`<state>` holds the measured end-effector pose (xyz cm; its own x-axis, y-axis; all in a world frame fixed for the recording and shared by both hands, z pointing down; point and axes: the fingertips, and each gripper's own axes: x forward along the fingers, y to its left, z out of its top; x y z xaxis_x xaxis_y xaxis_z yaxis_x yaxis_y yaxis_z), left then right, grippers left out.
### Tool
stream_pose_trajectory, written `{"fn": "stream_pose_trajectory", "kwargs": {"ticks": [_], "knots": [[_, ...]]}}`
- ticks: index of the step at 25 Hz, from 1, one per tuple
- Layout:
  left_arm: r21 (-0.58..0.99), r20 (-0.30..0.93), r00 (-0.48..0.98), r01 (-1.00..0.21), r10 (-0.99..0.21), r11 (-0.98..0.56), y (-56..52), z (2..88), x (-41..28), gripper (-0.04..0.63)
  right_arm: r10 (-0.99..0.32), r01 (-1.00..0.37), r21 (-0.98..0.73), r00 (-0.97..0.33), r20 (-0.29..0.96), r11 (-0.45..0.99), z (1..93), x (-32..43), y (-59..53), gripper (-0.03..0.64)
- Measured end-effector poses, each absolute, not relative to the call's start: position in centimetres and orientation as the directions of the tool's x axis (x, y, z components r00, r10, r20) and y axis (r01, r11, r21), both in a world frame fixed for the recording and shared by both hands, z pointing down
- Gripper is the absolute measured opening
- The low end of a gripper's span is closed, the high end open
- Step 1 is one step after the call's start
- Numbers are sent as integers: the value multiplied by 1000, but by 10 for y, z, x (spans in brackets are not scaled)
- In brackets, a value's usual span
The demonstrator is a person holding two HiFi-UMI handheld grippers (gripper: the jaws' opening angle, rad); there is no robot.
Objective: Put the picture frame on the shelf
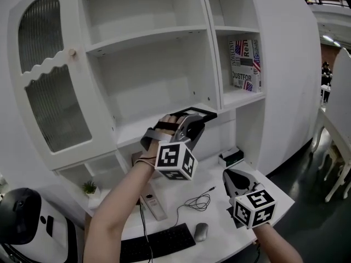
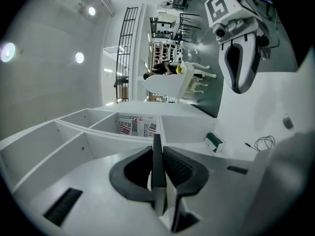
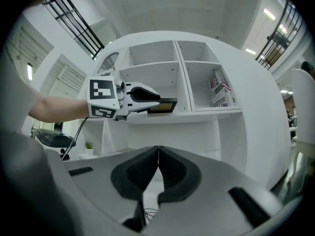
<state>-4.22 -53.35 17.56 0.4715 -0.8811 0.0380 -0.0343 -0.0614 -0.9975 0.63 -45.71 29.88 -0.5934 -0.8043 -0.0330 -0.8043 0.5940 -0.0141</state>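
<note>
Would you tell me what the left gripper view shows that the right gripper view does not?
Only the left gripper view: the right claw seen from outside, plus a box and a cable on the desk. Only the right gripper view: the left claw seen from outside, a plant, and the right claw's own jaws, shut on nothing. Both: the frame clamped in the left claw, and the books.
</note>
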Motion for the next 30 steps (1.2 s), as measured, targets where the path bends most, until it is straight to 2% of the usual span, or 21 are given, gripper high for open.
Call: {"fn": "stream_pose_trajectory", "kwargs": {"ticks": [19, 30], "knots": [[-995, 73, 394, -28, -916, -92, -579, 190, -75, 67, -815, -814, -27, -580, -6, 580, 310, 10, -473, 2], [-991, 77, 364, -77, -928, -112, -587, 191, -84, 67, -817, -817, -26, -576, -8, 576, 308, 7, -469, 2]]}}
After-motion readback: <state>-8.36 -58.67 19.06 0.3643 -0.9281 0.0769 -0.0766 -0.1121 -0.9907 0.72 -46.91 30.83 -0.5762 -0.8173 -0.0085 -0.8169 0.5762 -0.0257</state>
